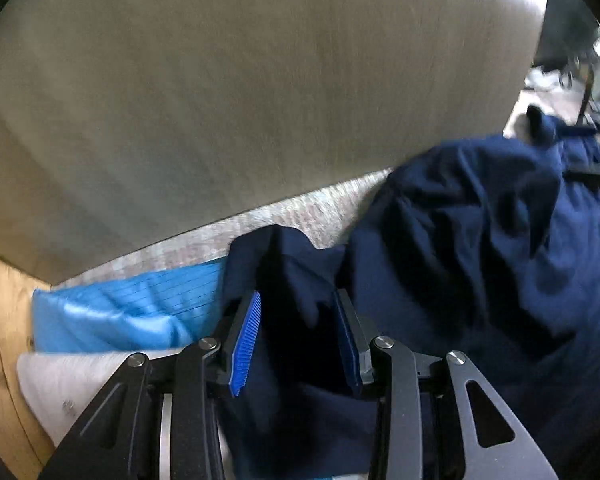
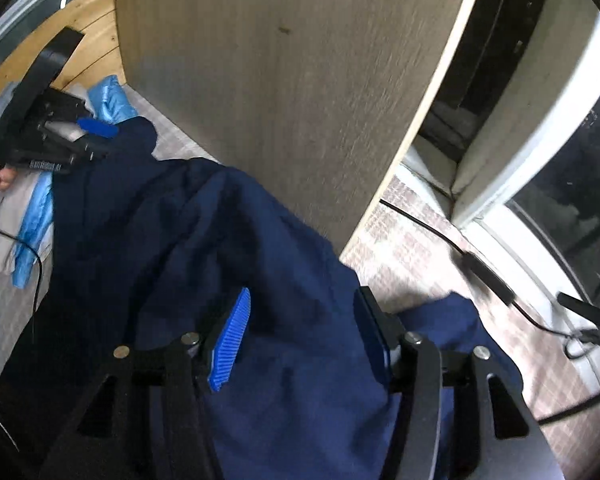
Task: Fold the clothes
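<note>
A navy blue garment (image 1: 480, 248) lies crumpled on a pale patterned bed cover (image 1: 324, 208). In the left wrist view my left gripper (image 1: 296, 308) is open, its blue-padded fingers on either side of a raised fold of the navy cloth. In the right wrist view the same garment (image 2: 204, 248) spreads across the middle, and my right gripper (image 2: 304, 304) is open with navy cloth bunched between its fingers. My left gripper (image 2: 96, 132) also shows at the far left of the right wrist view, over the garment's far edge.
A light blue cloth (image 1: 128, 312) and a pale grey folded item (image 1: 76, 380) lie left of the navy garment. A large beige wood-grain panel (image 2: 284, 92) stands behind the bed. A black cable (image 2: 452, 244) runs across the cover at right, beside a window frame (image 2: 540, 148).
</note>
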`<state>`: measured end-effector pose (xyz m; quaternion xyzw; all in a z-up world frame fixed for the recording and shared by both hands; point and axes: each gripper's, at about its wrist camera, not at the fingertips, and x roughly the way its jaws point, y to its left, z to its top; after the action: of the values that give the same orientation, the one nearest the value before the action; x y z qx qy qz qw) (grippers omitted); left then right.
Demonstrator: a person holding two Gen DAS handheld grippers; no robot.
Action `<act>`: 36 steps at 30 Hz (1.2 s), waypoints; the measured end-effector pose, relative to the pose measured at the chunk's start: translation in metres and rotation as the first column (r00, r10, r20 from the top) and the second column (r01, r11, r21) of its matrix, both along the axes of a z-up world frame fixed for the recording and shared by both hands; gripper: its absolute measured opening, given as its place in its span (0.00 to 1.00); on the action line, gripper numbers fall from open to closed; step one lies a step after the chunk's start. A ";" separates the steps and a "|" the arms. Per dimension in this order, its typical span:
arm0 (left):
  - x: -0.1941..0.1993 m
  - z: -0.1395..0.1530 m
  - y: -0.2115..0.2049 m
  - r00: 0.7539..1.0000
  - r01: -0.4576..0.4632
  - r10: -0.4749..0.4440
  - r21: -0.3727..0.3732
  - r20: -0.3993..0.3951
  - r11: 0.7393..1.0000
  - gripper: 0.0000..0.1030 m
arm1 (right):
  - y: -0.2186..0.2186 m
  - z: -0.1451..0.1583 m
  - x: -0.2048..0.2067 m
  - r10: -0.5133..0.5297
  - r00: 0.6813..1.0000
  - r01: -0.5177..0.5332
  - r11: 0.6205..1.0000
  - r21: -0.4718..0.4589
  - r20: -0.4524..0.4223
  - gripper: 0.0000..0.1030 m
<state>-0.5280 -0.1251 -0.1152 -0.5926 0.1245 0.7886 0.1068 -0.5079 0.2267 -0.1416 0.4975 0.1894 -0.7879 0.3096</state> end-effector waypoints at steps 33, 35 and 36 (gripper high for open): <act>0.180 0.124 -0.058 0.989 -0.087 0.110 0.200 -0.102 0.976 0.35 | -0.056 -0.034 0.052 0.110 0.993 -0.105 0.990 0.089 -0.052 0.48; 0.213 0.098 -0.055 0.991 -0.130 0.137 0.255 -0.011 0.958 0.35 | -0.044 -0.036 0.044 0.047 0.997 -0.041 0.995 0.090 -0.058 0.48; 0.229 0.084 -0.052 0.988 -0.153 0.149 0.281 0.038 0.947 0.35 | -0.038 -0.036 0.040 0.015 0.998 -0.009 0.996 0.091 -0.061 0.48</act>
<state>-0.2987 -0.1773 -0.0309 -0.5852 -0.0362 0.7994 0.1307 -0.4674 0.1891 -0.1777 0.4853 0.2372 -0.7916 0.2856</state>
